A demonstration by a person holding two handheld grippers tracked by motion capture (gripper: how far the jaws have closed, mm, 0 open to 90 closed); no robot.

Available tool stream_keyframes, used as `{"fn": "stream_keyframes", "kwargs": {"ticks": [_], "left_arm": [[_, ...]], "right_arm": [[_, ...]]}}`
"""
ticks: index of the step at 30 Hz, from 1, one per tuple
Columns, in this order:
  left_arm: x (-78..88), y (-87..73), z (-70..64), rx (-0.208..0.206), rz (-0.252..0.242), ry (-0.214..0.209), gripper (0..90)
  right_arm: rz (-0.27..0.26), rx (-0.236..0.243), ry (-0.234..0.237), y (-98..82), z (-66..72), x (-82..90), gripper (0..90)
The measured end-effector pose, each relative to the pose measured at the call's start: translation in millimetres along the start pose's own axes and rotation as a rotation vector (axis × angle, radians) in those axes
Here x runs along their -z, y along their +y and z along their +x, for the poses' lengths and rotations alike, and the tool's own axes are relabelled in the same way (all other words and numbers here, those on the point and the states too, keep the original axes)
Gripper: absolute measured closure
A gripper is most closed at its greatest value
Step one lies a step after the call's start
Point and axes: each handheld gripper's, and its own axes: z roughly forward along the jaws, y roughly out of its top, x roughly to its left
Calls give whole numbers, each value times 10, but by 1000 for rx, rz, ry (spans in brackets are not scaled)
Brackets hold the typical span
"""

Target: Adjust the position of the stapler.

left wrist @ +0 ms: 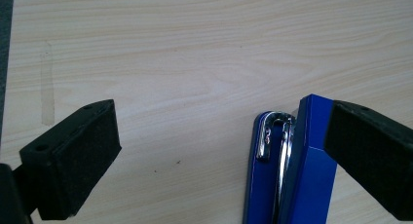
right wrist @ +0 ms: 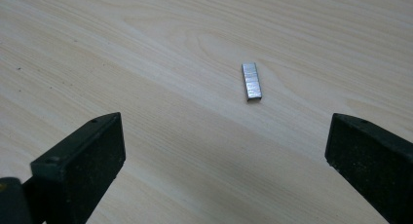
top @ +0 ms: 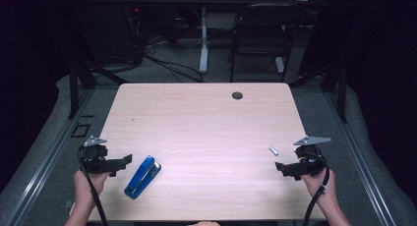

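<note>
Counter: a pale wood-grain counter (top: 206, 132) with rounded corners, carrying a blue stapler and a small strip of staples; a dark round grommet (top: 237, 95) sits near its far edge.
Left claw: the left claw (top: 129, 159) is held by the person's left hand (top: 88, 183) at the near left part of the counter, its jaws wide apart and pointing towards the middle of the counter.
Stapler: the blue stapler (top: 142, 176) lies on the counter just beside the left claw, angled from near-left to far-right. In the left gripper view the stapler (left wrist: 292, 170) appears swung open, with its shiny metal staple channel exposed; its raised blue top half is touching or just in front of the jaw on that view's right, and I cannot tell which.
Right claw: the right claw (top: 277, 166) is held by the person's right hand (top: 322, 184) at the near right part of the counter, its jaws wide apart and gripping nothing.
Staples: the silver strip of staples (top: 274, 150) lies flat on the counter just beyond the right claw. In the right gripper view the strip (right wrist: 251, 81) rests ahead of the open jaws, between their lines, apart from both.
Background: a dark chair (top: 260, 37) and cables on the floor stand beyond the counter.
</note>
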Motion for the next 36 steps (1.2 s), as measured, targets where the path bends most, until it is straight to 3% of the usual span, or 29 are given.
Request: {"fn": "stream_keyframes", "kwargs": {"ticks": [15, 27, 36], "left_arm": [[-106, 16, -142, -80, 86, -50, 0], [-253, -8, -323, -170, 198, -88, 12], [-352, -22, -452, -251, 255, -123, 210]], "right_arm": [[29, 4, -10, 8, -18, -44, 21], [36, -2, -7, 13, -21, -61, 23], [49, -4, -12, 8, -29, -71, 28]]}}
